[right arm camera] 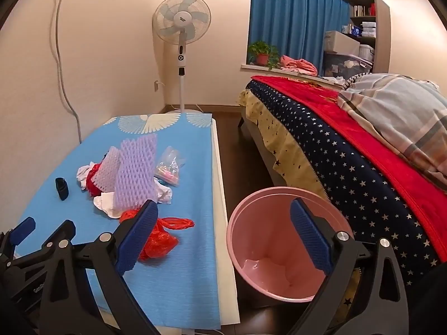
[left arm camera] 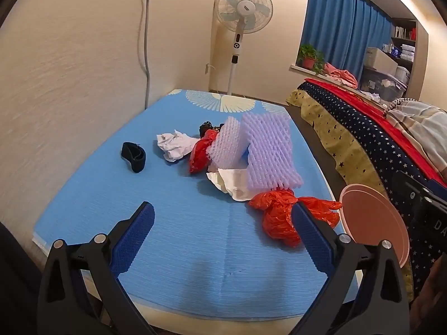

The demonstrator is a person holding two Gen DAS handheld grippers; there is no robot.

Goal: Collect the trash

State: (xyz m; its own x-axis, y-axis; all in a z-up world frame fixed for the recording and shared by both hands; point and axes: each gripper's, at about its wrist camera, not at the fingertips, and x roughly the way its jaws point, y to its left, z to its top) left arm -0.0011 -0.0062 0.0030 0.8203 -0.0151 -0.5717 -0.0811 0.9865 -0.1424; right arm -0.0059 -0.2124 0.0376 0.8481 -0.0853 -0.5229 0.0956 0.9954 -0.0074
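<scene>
Lying ahead of the spread left gripper (left arm camera: 223, 217): red bag (left arm camera: 282, 217); bin (right arm camera: 279, 251) right.

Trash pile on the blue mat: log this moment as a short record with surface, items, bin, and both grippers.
surface: blue mat
items: two orange plastic bags, purple foam netting, crumpled white paper, clear packet, black strap
bin: pink bin on the floor between mat and bed, holding no trash that can be seen
left gripper: jaws open, holding nothing, above the mat
right gripper: jaws open, holding nothing, over the bin's near side
</scene>
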